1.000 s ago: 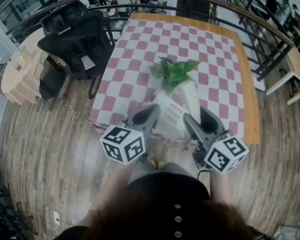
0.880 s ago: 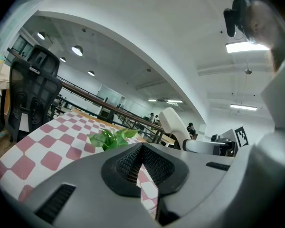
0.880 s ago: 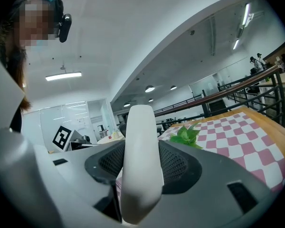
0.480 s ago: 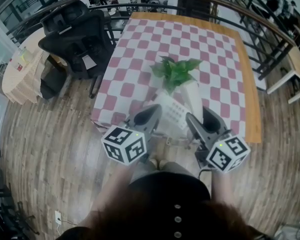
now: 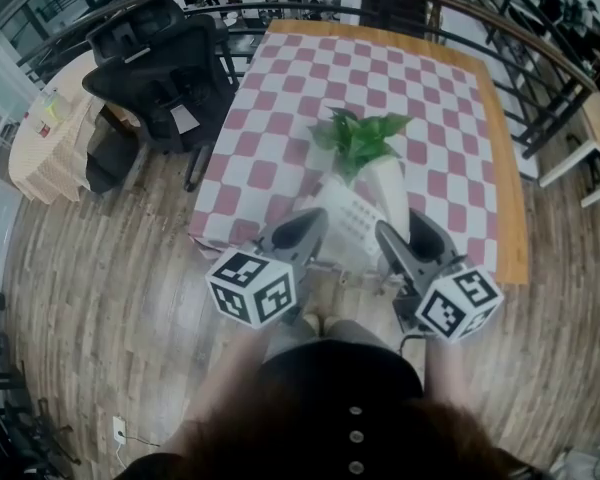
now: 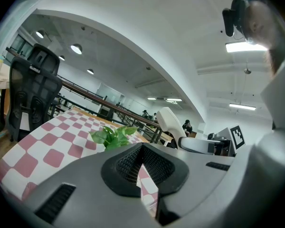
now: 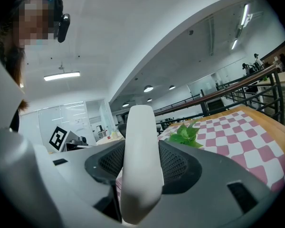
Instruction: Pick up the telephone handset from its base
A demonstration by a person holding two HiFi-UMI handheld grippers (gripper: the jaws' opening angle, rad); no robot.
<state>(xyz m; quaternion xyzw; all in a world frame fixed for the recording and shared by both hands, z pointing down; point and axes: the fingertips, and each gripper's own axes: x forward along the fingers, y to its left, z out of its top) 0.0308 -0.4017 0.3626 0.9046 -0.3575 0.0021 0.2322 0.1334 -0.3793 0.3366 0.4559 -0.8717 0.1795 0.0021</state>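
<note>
Handset (image 5: 387,196): white bar at the near edge of the table (image 5: 280,118), pinched low down by the right gripper (image 5: 405,240). In the right gripper view both jaws press its sides and it (image 7: 140,160) sticks straight out toward 12 o'clock.

Key relation: the handset's long axis is in line with the right jaws, roughly 12–6 in the head view and leaning slightly to 11. The right gripper has it; my read is that any further move is just a straight lift away from the base.

Base (image 5: 342,226): at 9 o'clock of the handset, just beside it, keypad showing. Left gripper (image 5: 298,230): at 9 o'clock of the base, tips pressed together, nothing between them, not involved. Plant (image 5: 360,140): at 11 o'clock of the handset, near.

View differences:
- Head view looks steeply down, so I can't tell the height over the cradle.
- Left gripper view shows the handset (image 6: 172,122) side-on at 3 o'clock, tilted, standing above the railing line. Looks lifted clear, judgement only.
- Only the right gripper view shows the pad contact.
</note>
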